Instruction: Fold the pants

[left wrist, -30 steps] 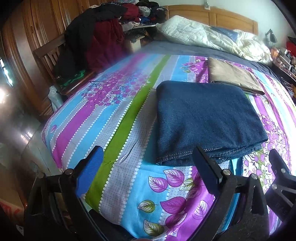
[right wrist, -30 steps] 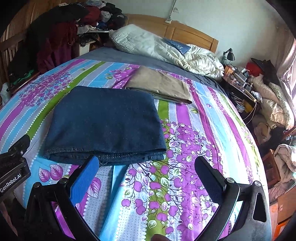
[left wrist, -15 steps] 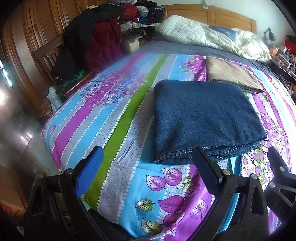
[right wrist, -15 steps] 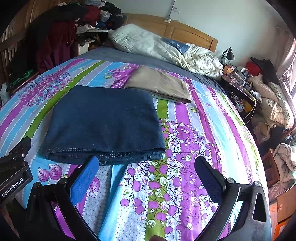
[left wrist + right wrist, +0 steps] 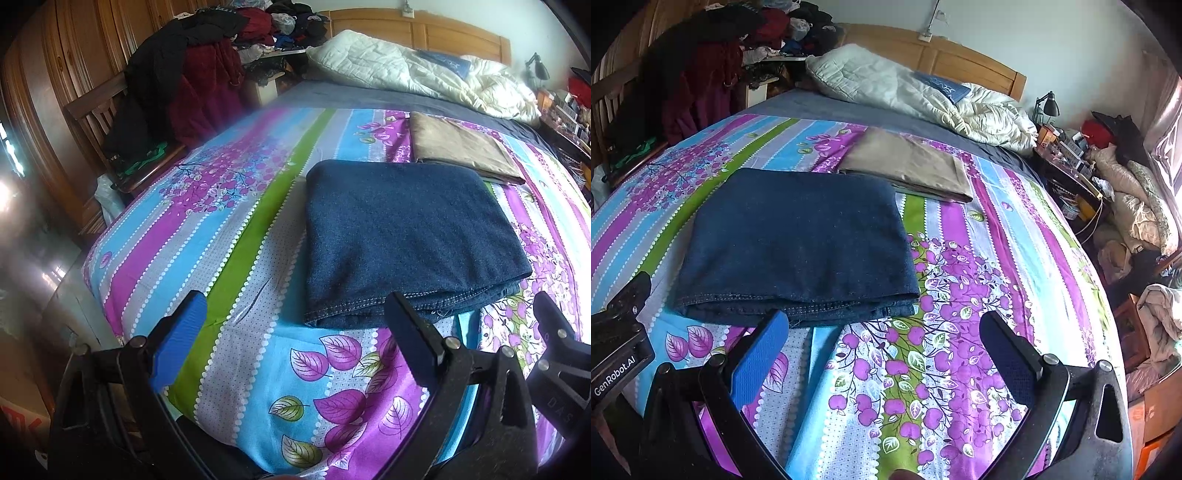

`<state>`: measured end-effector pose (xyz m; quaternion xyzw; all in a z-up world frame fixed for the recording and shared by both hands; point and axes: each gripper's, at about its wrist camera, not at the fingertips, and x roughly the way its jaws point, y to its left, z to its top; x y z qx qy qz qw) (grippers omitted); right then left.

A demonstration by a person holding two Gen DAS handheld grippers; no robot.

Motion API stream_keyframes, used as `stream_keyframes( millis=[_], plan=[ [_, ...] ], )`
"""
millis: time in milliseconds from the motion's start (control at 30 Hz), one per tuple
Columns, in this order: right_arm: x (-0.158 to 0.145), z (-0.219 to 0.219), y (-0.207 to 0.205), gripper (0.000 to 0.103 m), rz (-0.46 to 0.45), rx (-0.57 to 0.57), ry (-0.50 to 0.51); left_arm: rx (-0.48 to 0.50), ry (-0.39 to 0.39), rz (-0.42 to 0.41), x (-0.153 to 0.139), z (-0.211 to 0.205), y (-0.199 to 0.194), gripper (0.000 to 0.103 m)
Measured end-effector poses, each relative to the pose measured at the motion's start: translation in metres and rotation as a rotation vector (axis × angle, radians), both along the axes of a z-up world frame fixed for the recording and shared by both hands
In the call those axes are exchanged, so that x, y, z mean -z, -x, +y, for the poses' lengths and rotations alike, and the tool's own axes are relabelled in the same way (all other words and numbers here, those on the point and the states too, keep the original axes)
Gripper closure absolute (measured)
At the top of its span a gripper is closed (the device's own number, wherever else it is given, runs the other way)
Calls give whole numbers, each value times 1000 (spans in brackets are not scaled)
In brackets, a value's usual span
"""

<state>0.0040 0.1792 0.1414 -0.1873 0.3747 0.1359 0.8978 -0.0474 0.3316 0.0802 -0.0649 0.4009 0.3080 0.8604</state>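
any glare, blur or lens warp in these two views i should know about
Left wrist view: a hazy, smeared flare washes out the left edge near the wardrobe, and the fisheye bows the bedsheet; the folded jeans stay sharp. Right wrist view: window light blows out the right edge by the clothes pile; the jeans and tan pants are clear, corners vignetted black.

Jeans (image 5: 406, 236) matt dark denim, coarse weave, pale stitching at hem. Sheet (image 5: 236, 236) smooth printed cloth; tan pants (image 5: 912, 166) smooth matt fabric. Headboard (image 5: 945, 59) glossy varnished wood; gripper pads (image 5: 757, 362) textured blue, arms matt black plastic.
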Motion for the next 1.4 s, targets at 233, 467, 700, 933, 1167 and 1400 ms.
stream_keyframes(
  millis=[233,467,700,933,1167,1400],
  plan=[
    [0,-2,-1,0,5,-6,1,17,-8,-17,-3,-4,2,6],
    [0,-2,-2,0,9,-6,-1,27,3,-28,-4,-5,3,6],
    [3,-3,-4,0,20,-6,4,65,5,-42,-3,-10,0,6],
    [5,-5,-6,0,28,0,1,115,12,-105,-3,-13,2,6],
    [6,-8,-7,0,33,11,-3,151,-7,-84,-3,-20,1,6],
    [5,-8,-8,0,30,11,-3,137,19,-104,-5,-18,3,6]
  ],
)
